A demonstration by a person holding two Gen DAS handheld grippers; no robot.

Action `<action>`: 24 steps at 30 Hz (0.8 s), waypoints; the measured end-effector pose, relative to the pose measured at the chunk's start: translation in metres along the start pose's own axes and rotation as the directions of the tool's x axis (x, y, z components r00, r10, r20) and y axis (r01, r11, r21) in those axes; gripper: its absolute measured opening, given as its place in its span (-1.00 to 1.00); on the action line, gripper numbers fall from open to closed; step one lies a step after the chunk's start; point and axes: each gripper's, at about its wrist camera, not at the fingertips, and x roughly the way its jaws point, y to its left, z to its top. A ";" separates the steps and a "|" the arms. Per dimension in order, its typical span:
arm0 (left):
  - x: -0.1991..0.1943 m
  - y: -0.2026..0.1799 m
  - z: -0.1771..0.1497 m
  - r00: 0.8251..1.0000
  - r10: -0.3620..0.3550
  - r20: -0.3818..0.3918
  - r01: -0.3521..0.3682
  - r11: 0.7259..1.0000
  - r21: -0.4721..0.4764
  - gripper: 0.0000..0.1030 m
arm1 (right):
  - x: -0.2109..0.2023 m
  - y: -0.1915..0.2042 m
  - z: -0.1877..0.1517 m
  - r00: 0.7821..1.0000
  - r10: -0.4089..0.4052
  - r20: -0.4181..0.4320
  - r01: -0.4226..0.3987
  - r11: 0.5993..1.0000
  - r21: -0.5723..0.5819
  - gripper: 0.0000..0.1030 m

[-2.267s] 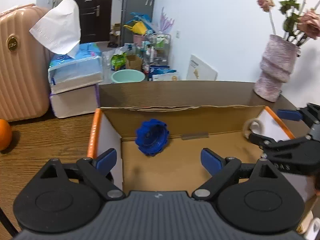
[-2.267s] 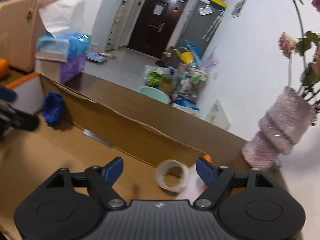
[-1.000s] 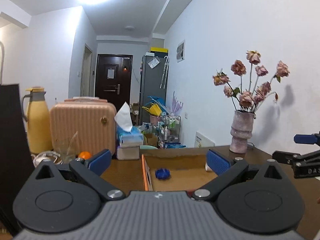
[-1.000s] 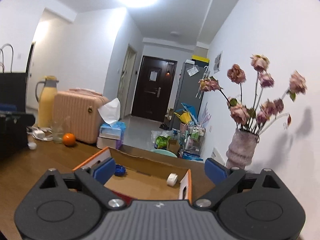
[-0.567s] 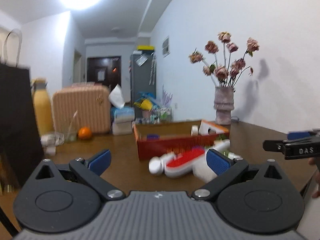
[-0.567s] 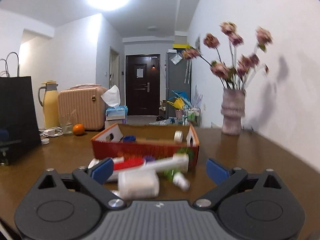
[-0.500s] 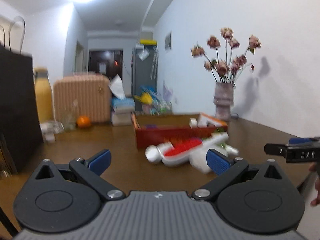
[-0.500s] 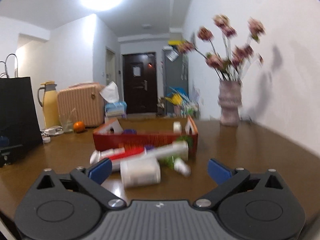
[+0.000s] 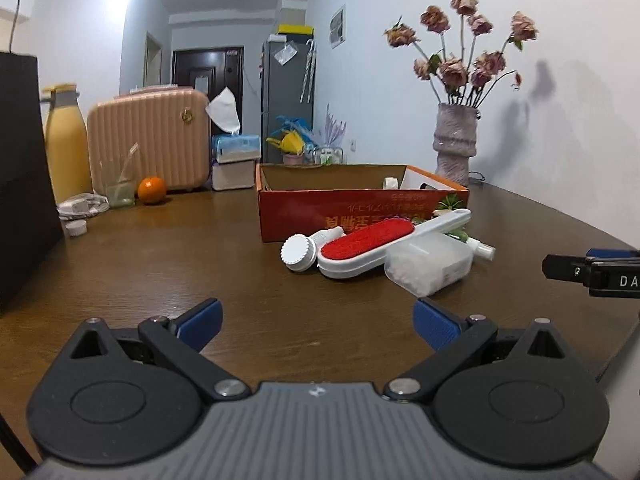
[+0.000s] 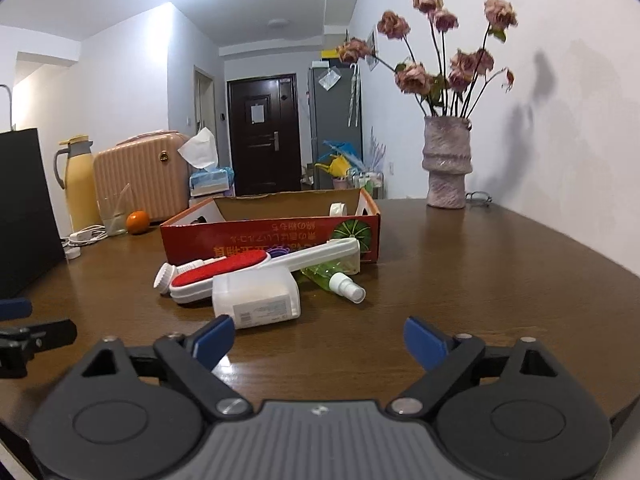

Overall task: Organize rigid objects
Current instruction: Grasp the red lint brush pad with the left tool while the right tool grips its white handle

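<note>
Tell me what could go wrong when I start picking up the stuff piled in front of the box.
The lint brush lies across the white container and the spray bottle, so pulling a lower one first may drag or roll the others. The round-capped tube and the bottle could roll when nudged. Both grippers, left and right, are open and empty.

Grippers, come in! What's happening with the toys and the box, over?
Left gripper and right gripper open, empty. Lint brush, white container, spray bottle lie outside box. Path clear.
</note>
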 end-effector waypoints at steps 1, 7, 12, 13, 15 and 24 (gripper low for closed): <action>0.008 0.000 0.005 1.000 -0.008 -0.008 0.007 1.000 -0.017 1.00 | 0.008 -0.003 0.003 1.000 0.004 -0.008 -0.004 1.000 0.010 0.63; 0.067 0.010 0.033 0.989 -0.071 -0.127 0.047 0.983 -0.178 1.00 | 0.055 -0.028 0.026 0.998 0.014 -0.055 -0.009 0.997 0.078 0.49; 0.112 0.016 0.047 0.976 -0.105 -0.188 0.053 0.963 -0.263 0.64 | 0.096 -0.046 0.047 0.997 0.029 -0.074 -0.023 0.996 0.085 0.23; 0.122 0.018 0.049 0.973 -0.117 -0.200 0.057 0.957 -0.283 0.59 | 0.105 -0.049 0.052 0.996 0.036 -0.076 -0.029 0.996 0.088 0.20; 0.138 0.022 0.053 0.966 -0.143 -0.215 0.067 0.943 -0.327 0.58 | 0.122 -0.055 0.060 0.996 0.046 -0.077 -0.038 0.994 0.100 0.14; 0.178 0.029 0.056 0.943 -0.219 -0.250 0.088 0.889 -0.449 0.15 | 0.190 -0.074 0.079 0.988 0.111 -0.109 -0.091 0.980 0.177 -0.36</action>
